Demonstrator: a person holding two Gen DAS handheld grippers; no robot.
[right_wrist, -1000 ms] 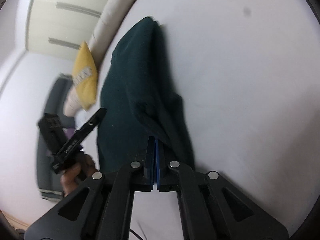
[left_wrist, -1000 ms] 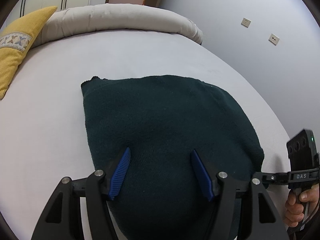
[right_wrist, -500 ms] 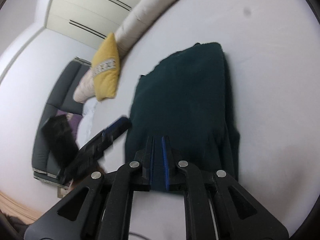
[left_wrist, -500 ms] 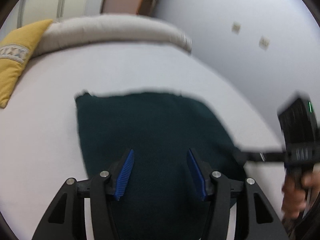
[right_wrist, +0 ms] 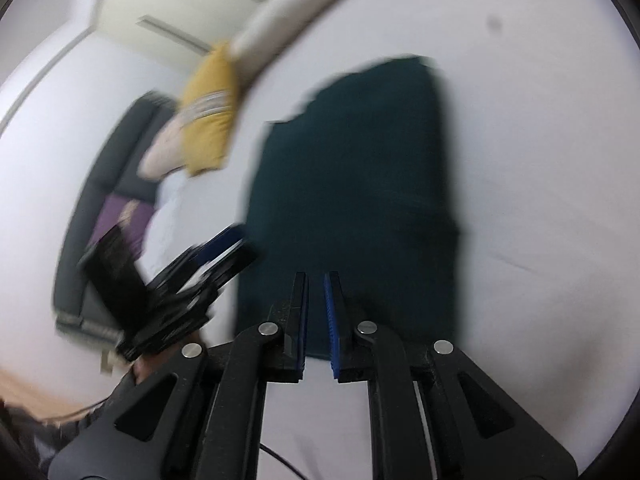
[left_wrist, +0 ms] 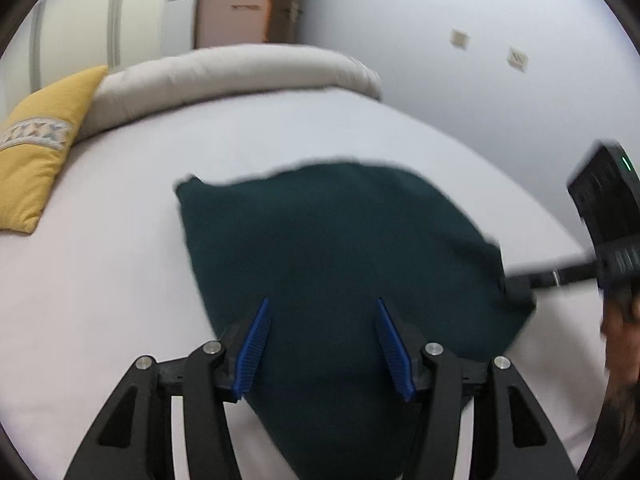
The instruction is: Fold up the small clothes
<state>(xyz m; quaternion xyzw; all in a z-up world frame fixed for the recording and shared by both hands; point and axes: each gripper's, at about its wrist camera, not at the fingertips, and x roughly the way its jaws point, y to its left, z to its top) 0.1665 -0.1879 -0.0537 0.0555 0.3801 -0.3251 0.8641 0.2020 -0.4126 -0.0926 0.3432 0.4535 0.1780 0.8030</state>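
A dark green knitted garment [left_wrist: 332, 248] lies folded flat on the white bed [left_wrist: 120, 272]; it also shows in the right wrist view [right_wrist: 352, 184]. My left gripper [left_wrist: 322, 308] is open and empty, its blue pads hovering over the garment's near edge. My right gripper [right_wrist: 316, 280] is slightly open with a narrow gap between its pads, empty, at the garment's near edge. In the left wrist view the right gripper [left_wrist: 520, 286] reaches in from the right at the garment's right corner. The left gripper [right_wrist: 218, 246] shows blurred at the left of the right wrist view.
A yellow cushion [left_wrist: 36, 152] and a long beige bolster [left_wrist: 224, 76] lie along the far side of the bed. A grey wall [left_wrist: 480, 80] runs along the right. A dark sofa [right_wrist: 108, 184] stands beyond the bed.
My right gripper has let go of the garment edge and opened slightly; the lifted fold now lies flat. Both grippers have pulled back a little from the garment.
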